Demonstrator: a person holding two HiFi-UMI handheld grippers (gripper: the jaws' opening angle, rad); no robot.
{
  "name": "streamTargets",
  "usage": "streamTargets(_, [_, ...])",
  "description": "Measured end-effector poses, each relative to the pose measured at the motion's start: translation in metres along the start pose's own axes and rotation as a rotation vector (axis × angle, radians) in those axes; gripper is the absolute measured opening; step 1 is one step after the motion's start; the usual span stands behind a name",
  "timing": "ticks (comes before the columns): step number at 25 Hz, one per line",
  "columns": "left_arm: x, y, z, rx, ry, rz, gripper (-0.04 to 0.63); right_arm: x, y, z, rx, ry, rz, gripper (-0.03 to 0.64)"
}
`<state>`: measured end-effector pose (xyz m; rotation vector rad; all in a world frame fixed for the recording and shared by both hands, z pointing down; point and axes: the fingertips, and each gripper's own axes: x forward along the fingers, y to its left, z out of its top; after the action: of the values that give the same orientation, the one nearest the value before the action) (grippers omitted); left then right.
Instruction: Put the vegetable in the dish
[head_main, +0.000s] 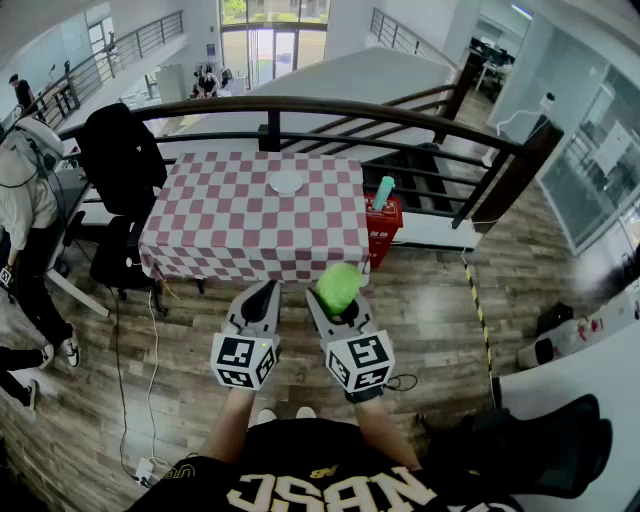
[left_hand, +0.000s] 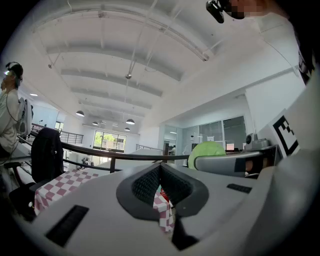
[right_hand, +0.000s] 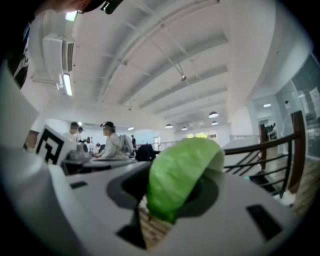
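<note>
while left tongs (head_main: 268, 289) sit closed, right tongs (head_main: 333, 298) clasp vegetable (right_hand: 180, 177).

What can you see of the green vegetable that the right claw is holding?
The light green leafy vegetable looks like a smooth, rounded cabbage or lettuce piece, paler at one edge. It is clamped in the right claw, bulging past the tips. It hangs in the air above the wooden floor, short of the red-and-white checked table. Only the claw touches it.
</note>
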<state>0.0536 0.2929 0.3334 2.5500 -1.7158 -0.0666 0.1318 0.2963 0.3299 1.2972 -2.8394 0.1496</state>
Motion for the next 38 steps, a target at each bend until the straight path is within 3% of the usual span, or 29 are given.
streamTargets(5, [0.003, -0.011, -0.008, 0.009, -0.001, 0.002, 0.020, -0.015, -0.018, 0.001, 0.002, -0.021, -0.006, 0.153])
streamTargets(10, [0.000, 0.001, -0.037, -0.028, 0.048, 0.040, 0.020, -0.011, -0.035, -0.028, 0.075, 0.020, -0.017, 0.153])
streamTargets(17, [0.049, 0.037, -0.064, -0.066, 0.069, 0.025, 0.020, 0.041, -0.047, -0.059, 0.111, 0.070, 0.002, 0.153])
streamTargets(25, [0.147, 0.129, -0.055, -0.076, 0.055, -0.040, 0.020, 0.167, -0.090, -0.043, 0.104, 0.065, -0.044, 0.153])
streamTargets(33, [0.223, 0.241, -0.039, -0.094, 0.050, -0.077, 0.020, 0.304, -0.094, -0.027, 0.061, 0.081, 0.018, 0.153])
streamTargets(38, [0.253, 0.286, -0.052, -0.110, 0.070, -0.123, 0.020, 0.349, -0.110, -0.039, 0.077, 0.104, 0.001, 0.153])
